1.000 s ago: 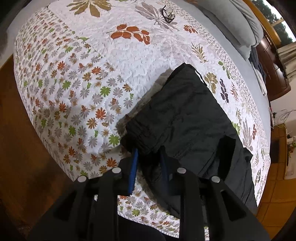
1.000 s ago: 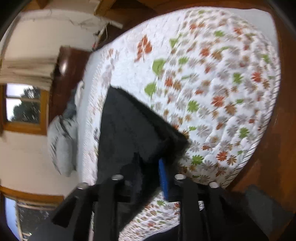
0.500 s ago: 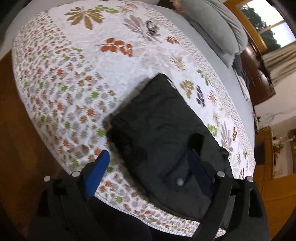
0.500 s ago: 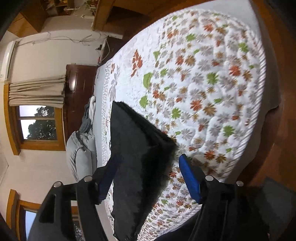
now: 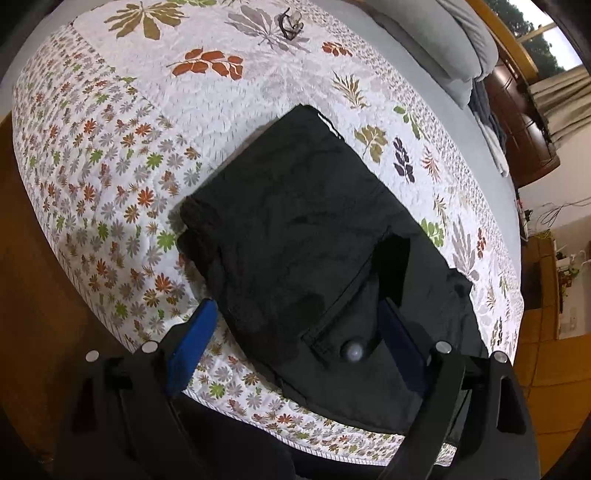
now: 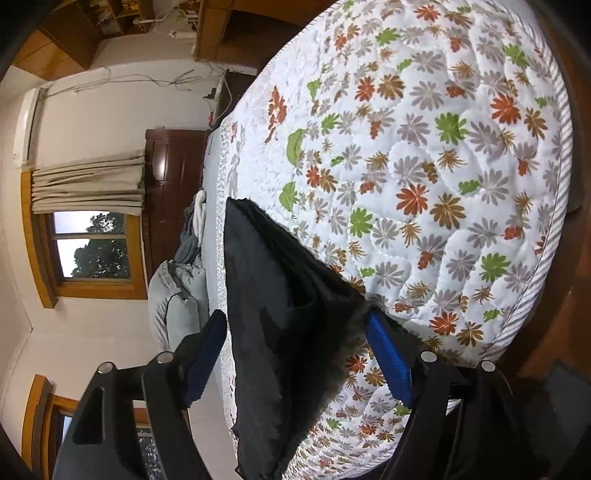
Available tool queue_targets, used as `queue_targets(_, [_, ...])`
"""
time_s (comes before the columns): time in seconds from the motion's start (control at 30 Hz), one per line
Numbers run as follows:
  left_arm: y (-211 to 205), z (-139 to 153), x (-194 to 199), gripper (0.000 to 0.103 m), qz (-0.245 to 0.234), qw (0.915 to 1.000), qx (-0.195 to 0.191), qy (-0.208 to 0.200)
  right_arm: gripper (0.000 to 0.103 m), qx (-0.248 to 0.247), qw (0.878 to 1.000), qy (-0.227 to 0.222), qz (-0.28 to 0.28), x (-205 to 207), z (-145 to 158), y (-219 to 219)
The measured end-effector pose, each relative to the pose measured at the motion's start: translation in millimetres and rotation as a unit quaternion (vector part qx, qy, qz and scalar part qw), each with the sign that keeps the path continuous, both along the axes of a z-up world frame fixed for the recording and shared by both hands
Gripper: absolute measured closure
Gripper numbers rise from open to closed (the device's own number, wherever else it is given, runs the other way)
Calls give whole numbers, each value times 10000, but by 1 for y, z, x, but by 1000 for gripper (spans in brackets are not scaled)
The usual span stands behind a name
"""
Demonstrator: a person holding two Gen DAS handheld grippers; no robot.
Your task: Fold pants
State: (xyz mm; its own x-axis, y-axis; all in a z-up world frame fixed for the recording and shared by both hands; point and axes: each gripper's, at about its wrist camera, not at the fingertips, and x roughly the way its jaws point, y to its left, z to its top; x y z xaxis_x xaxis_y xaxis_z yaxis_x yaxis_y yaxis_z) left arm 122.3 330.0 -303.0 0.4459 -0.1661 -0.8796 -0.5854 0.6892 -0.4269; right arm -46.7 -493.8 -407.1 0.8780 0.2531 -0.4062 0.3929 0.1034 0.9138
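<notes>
Left gripper [image 5: 295, 332]: jaws spread wide, holding nothing, blue ribbed pads [image 5: 192, 339] on black plastic fingers, hovering over the near edge of the folded black pants [image 5: 295, 221]. Right gripper [image 6: 295, 350]: jaws likewise wide apart and empty, blue pads [image 6: 389, 354] to either side of the pants' [image 6: 280, 314] near end, whether touching the cloth not clear.

Pants: matte black fabric, faintly crinkled, folded into a thick rough rectangle lying flat near the front edge of the bed. Back pocket with a stitched flap and a round pale button [image 5: 352, 350] facing up, between the left gripper's fingers. Small white mark at the far corner, possibly a tag, too small to read. From the right wrist view, stacked layers visible along the folded edge, slightly fuzzy at the near corner.

Under the pants, a quilted bedspread [image 5: 110, 147]: white, puffy stitched cells, printed with small orange, green, grey and brown leaf shapes near the border, larger single leaf sprigs farther in, striped piping along the rim [image 6: 554, 229]. A small dark object [image 5: 290, 24] on the far part of the quilt, perhaps folded eyeglasses, hard to tell.

Beyond: grey pillows [image 5: 454, 40] at the far right, dark wooden furniture [image 6: 173, 177], beige pleated curtain [image 6: 88, 184], wood-framed window [image 6: 92, 254] with trees outside, brown floor [image 5: 33, 295]. No readable writing anywhere.
</notes>
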Motion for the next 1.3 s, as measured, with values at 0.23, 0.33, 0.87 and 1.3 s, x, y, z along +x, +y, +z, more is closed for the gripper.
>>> queue_targets(0.23, [-8, -5, 4, 14, -36, 9999, 61, 91, 27, 142, 9995, -266, 4, 0, -6, -4])
queue_targets(0.33, [-9, -5, 5, 14, -41, 9999, 87, 99, 27, 53, 9994, -333, 122, 12, 0, -6])
queue_targets(0.87, [-12, -15, 6, 13, 83, 9998, 53, 172, 72, -127, 9988, -319, 347, 23, 1, -6])
queue_targets(1.3, [-22, 0, -5, 13, 124, 9963, 826, -191, 83, -1186, 9913, 7, 566, 33, 77, 16])
